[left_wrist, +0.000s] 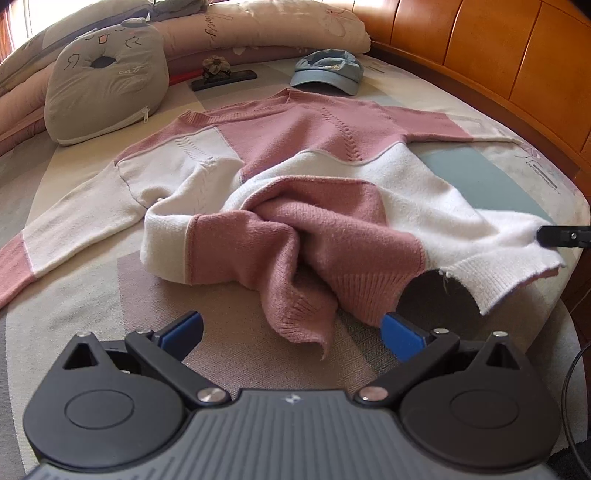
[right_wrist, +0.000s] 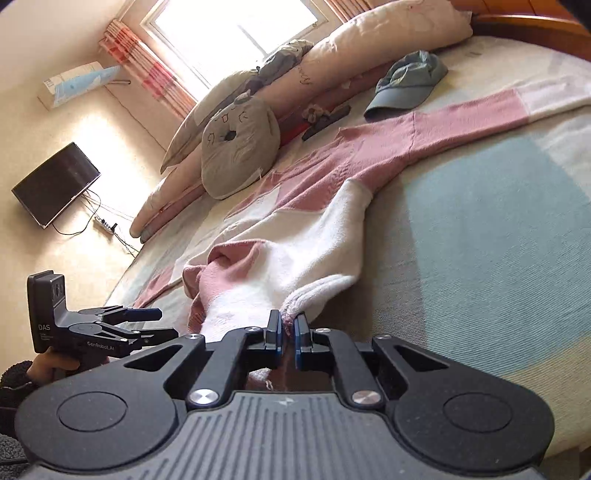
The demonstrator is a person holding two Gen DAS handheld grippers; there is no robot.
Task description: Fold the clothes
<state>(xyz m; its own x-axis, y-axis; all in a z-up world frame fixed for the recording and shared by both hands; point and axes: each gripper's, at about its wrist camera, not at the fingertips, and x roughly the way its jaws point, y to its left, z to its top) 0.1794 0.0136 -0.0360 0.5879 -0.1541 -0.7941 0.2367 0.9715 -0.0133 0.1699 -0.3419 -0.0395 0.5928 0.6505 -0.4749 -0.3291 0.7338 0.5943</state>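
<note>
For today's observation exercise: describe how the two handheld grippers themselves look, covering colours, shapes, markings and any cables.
Both the left gripper and the right gripper are black, with blue finger pads, silver pivot screws, rounded side lobes and a ribbed grey centre plate. Seen from the side, the left one carries white "DAS" and "GenRobot.AI" lettering. A thin black cable runs alongside.

The sweater [left_wrist: 295,177] is spread across the middle of the bed [left_wrist: 480,177], collar toward the far edge, hem bunched toward the near edge. One sleeve is extended toward the left edge, the other toward the right edge beside the headboard [left_wrist: 498,55]. A cap [left_wrist: 327,72] is placed just behind the collar. A cushion [left_wrist: 105,88] is set at the far left, before the rolled bedding [left_wrist: 258,29] along the far edge. A phone [left_wrist: 223,79] is located between cushion and cap.
</note>
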